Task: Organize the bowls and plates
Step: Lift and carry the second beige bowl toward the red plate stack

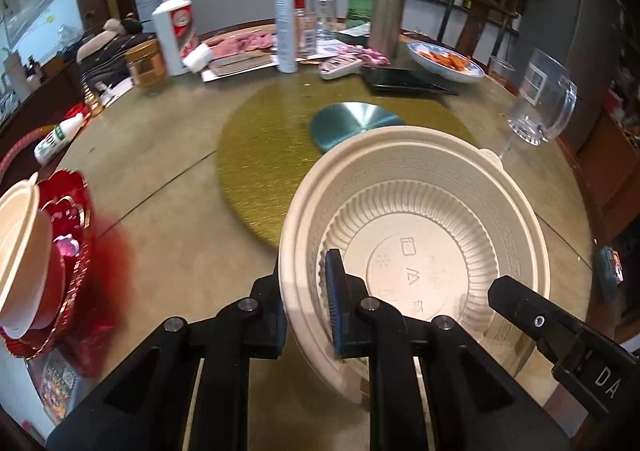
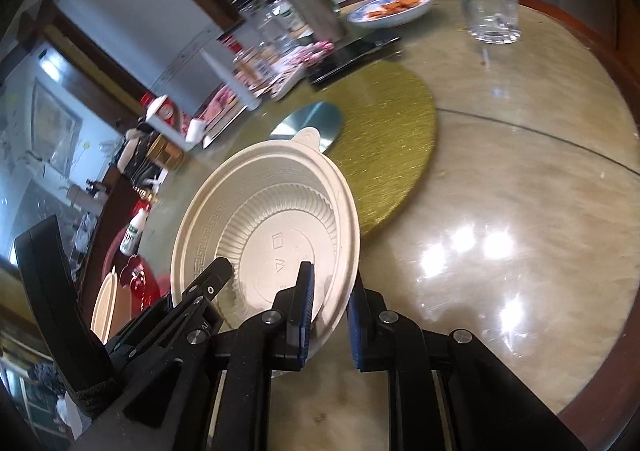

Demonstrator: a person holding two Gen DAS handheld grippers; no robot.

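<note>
Cream ribbed plastic bowl (image 1: 416,235) carried tilted above marbled round desk (image 1: 168,179), not yet set down. Left tongs (image 1: 306,299) clenched on its near-left rim; right tongs (image 2: 328,307) clenched on opposite rim. Second cream bowl (image 1: 20,247) already sits in red scalloped plates (image 1: 76,251) at desk's left edge, likely stacking spot. Blue-patterned dish with orange food (image 1: 444,61) untouched, far side.

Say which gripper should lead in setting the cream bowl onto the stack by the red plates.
Left, probably. Both grippers clamp the cream bowl at opposite rims, but the left gripper sits on the side facing the bowl stack on the red plates; the right gripper holds the far rim.
</note>
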